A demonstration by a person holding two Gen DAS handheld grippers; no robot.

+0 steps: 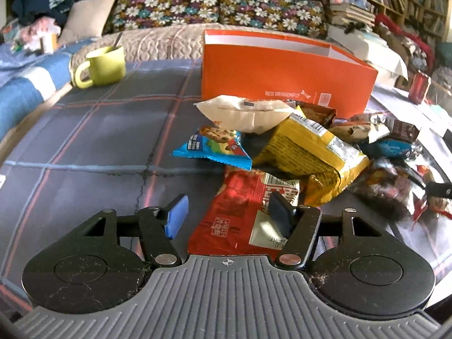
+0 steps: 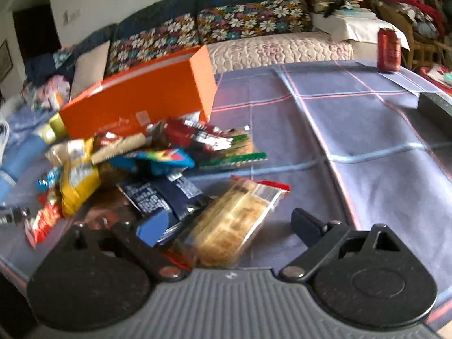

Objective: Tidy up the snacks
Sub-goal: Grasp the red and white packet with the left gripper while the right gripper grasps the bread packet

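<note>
An open orange box [image 1: 282, 73] [image 2: 141, 99] stands on the plaid-covered table [image 1: 99, 141], with a heap of snack packets in front of it. The heap includes a white packet [image 1: 245, 110], a blue one [image 1: 214, 147] and a yellow one [image 1: 310, 152]. My left gripper [image 1: 228, 214] is open over a red packet [image 1: 237, 192] lying flat between its fingers; the blue pad stands clear of the packet's left edge. My right gripper [image 2: 230, 226] is wide open around a clear-wrapped biscuit pack [image 2: 234, 220], and its right finger is apart from the pack.
A green mug [image 1: 104, 65] with a spoon stands at the table's far left. A red can [image 2: 389, 53] stands at the far right corner, and a dark box [image 2: 435, 107] lies near the right edge. A sofa with floral cushions [image 1: 166, 8] runs behind the table.
</note>
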